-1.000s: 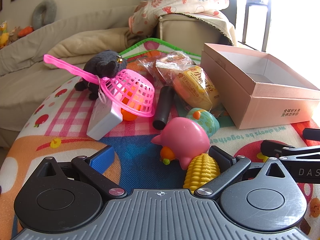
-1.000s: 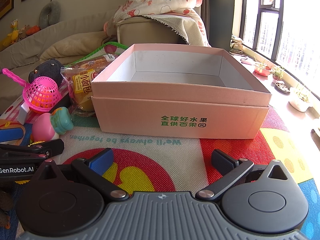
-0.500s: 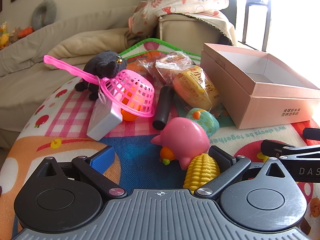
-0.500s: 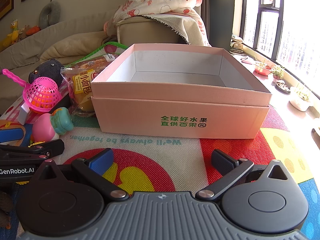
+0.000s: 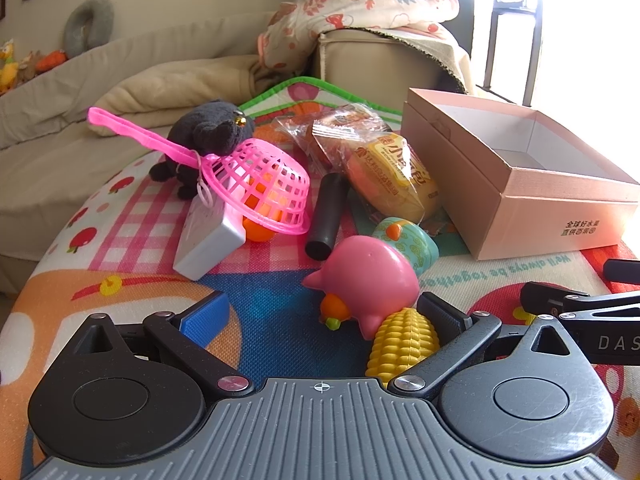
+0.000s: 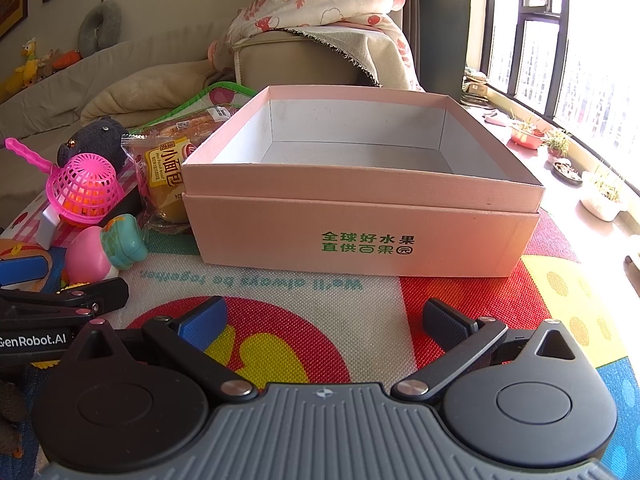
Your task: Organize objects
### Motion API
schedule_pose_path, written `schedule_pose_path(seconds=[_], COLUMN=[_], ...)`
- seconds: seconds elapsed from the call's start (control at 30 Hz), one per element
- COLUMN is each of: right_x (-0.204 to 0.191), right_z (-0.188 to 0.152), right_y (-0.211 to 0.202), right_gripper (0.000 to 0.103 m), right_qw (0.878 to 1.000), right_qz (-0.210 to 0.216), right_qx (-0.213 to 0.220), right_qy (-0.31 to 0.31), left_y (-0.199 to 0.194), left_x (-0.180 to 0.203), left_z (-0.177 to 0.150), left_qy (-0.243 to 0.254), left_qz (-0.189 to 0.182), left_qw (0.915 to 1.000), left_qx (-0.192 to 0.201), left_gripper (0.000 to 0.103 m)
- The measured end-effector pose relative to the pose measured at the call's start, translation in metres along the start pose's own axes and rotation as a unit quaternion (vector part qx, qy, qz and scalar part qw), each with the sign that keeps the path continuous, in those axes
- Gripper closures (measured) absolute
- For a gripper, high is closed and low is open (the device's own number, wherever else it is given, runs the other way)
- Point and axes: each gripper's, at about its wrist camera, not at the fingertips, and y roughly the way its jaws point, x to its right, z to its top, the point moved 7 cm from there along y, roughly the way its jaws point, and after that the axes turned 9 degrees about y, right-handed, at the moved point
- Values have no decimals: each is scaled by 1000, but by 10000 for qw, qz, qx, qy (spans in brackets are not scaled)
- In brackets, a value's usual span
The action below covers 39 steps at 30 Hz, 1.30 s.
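Nothing is yet seen packed in the pink box [image 6: 360,216], whose visible interior is bare, while the toys, among them the pink pig [image 5: 366,280] and corn [image 5: 402,344], are left heaped on the mat [image 5: 264,312] beside it, and the left gripper [image 5: 322,316] and right gripper [image 6: 324,318] are held with jaws spread wide on nothing.
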Motion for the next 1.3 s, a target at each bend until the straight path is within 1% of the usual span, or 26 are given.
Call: schedule_pose_path(seconds=[0.17,0.23,0.33,0.4,0.47,0.53,0.6,0.63,0.67,0.7,0.73,0.77,0.83,0.87,0.9,0.93,0.97,1.03,1.07,1.13,1.17,1.2,1.23,1.27,1.3], right_x=[1,2,0,-2,-3,-5,-3,-2,-1,-1,-1,-1,-3,-4,-6,-9,-11,-18,-21,-28,-33,-40,-47,-55,-64], right_z=[4,5,4,4,5,5,5,5,5,5,4,4,10,15,20,26,31,40,42,43,42,39,36,32,28], right_y=[2,2,2,3,4,4,3,1,-1,-3,-6,-8,-16,-21,-26,-30,-33,-36,-36,-36,-37,-41,-45,-49,-53], right_gripper=[0,0,0,0,0,0,0,0,0,0,0,0,0,0,0,0,0,0,0,0,0,0,0,0,0], right_qw=[9992,9988,9987,9984,9982,9988,9987,9986,9986,9986,9986,9987,9992,9992,9991,9990,9991,9991,9991,9989,9986,9974,9957,9933,9905], right_qz=[113,123,11,-79,-158,-137,-39,18,68,98,101,59,-98,-145,-149,-121,-74,50,113,209,313,527,747,967,1180], right_qx=[-374,-472,-500,-554,-574,-477,-509,-533,-529,-524,-525,-489,-242,-101,0,93,151,155,113,-9,-85,-180,-265,-332,-368], right_qy=[-119,-98,-59,-24,32,-32,-17,-18,-1,-5,-56,-138,-308,-367,-399,-408,-398,-385,-391,-414,-428,-454,-485,-533,-594], left_y=[-9,-15,-29,-35,-38,-43,-54,-61,-66,-69,-68,-63,-50,-39,-27,-11,4,41,61,95,106,115,119,119,115], left_x=[-9,-16,-37,-51,-59,-61,-58,-57,-58,-62,-67,-74,-91,-99,-103,-106,-106,-107,-109,-115,-117,-120,-122,-123,-125], left_z=[-1,0,12,21,31,40,51,57,63,68,73,80,97,106,116,123,130,139,139,132,128,122,118,114,112], left_qy=[-267,-325,-489,-488,-362,-200,263,561,779,898,898,775,413,239,178,243,385,674,703,569,486,389,310,211,94], left_qz=[-106,-35,97,162,-12,-196,-101,-29,9,-9,-77,-185,-465,-674,-804,-891,-904,-719,-640,-548,-564,-635,-696,-779,-820], left_qw=[9995,9993,9976,9965,9962,9942,9904,9864,9827,9807,9813,9843,9903,9927,9942,9950,9951,9947,9940,9912,9901,9890,9887,9883,9893], left_qx=[90,173,489,653,789,1034,1357,1547,1683,1736,1700,1576,1240,967,686,373,136,-283,-550,-1057,-1190,-1274,-1288,-1297,-1206], left_gripper=[1,1,1,1,1,1,1,1,1,1,1,1,1,1,1,1,1,1,1,1,1,5,14,32,33])
